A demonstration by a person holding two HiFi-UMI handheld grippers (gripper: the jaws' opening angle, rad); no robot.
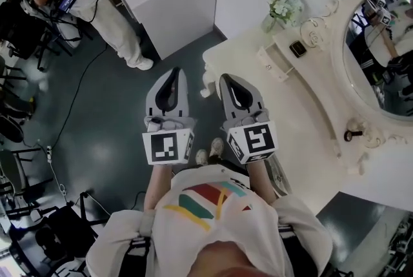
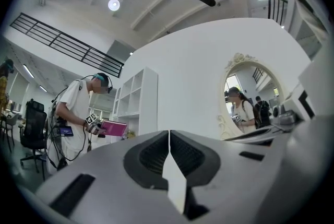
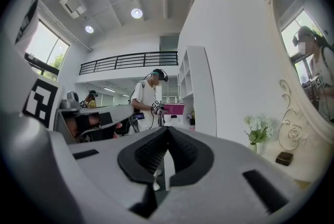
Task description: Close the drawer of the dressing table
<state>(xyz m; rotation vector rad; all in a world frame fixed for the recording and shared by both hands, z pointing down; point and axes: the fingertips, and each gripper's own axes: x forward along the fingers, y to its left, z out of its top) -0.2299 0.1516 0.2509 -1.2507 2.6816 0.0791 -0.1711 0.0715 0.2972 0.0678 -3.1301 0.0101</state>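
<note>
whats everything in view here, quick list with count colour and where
white dressing table: one, white, right of head view
ornate oval mirror: one, white frame, on the table's far side
small vase of white flowers: one, white and green, on the table by the wall
small dark square object: one, dark, on the table's ledge
white shelf unit: one, white, beyond the table
second person: one, white clothes, top left, holding a pink book
black office chair: at least one, left edge
left gripper: one, grey, shut, empty, over the floor
right gripper: one, grey, shut, empty, at the table's edge
</note>
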